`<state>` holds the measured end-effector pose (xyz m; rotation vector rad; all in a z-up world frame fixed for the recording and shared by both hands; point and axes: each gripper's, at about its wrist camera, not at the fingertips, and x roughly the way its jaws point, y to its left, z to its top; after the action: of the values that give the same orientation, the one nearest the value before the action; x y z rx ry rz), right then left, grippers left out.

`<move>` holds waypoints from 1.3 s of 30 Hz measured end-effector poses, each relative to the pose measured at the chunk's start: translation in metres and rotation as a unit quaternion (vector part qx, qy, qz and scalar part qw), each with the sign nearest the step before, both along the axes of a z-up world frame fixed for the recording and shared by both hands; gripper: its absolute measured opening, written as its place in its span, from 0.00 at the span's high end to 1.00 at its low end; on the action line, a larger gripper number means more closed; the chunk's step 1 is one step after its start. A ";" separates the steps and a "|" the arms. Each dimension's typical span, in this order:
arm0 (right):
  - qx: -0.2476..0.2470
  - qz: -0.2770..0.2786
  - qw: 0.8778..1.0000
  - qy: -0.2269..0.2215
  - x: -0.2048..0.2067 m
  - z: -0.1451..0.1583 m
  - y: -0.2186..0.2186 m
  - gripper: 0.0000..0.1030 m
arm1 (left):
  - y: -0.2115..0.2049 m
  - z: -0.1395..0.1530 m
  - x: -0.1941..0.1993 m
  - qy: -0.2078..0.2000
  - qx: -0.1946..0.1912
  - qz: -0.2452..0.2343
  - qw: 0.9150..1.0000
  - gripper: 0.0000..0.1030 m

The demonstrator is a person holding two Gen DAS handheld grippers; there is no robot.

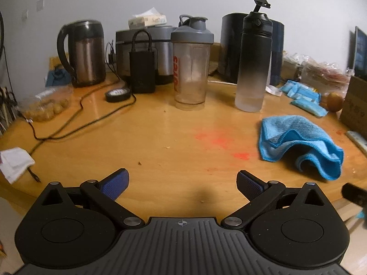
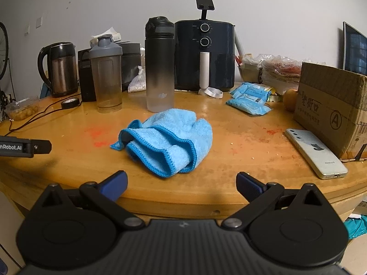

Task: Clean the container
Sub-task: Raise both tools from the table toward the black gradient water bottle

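Left tongs (image 1: 182,184) and right tongs (image 2: 182,183): both released, spread wide, nothing between blue pads. We hover at near edge of round wooden tabletop (image 2: 229,137). Crumpled blue microfibre cloth (image 2: 165,142) straight ahead of right tongs. Clear plastic shaker with grey lid (image 1: 191,68) upright beyond left tongs, beside black-to-frosted gradient bottle (image 1: 253,64). We judge: pinch cloth at thick fold; grip shaker mid-body, below lid.

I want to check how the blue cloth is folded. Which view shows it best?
The right wrist view: the blue cloth lies near the middle, whole, its folds and stitched edge clear. The left wrist view shows it off to the right, more distorted by the fisheye.
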<state>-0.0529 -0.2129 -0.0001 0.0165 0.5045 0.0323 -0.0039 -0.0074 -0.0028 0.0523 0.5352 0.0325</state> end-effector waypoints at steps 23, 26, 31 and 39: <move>0.009 0.004 1.000 -0.006 -0.002 0.001 0.000 0.00 | 0.005 0.005 -0.004 -0.031 -0.007 -0.006 0.999 0.00; 0.011 0.005 1.000 -0.007 -0.002 0.001 0.001 0.00 | 0.005 0.005 -0.004 -0.036 -0.004 -0.007 0.999 0.00; 0.014 0.004 1.000 -0.007 -0.002 -0.001 0.000 0.00 | 0.003 0.010 -0.004 -0.066 -0.011 -0.023 0.997 0.00; 0.015 0.002 1.000 -0.006 -0.002 -0.002 -0.001 0.00 | 0.000 0.023 -0.002 -0.133 -0.033 -0.046 0.989 0.00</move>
<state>-0.0550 -0.2144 -0.0019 0.0455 0.4918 0.0440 -0.0058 -0.0073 0.0202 0.0071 0.2659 -0.0688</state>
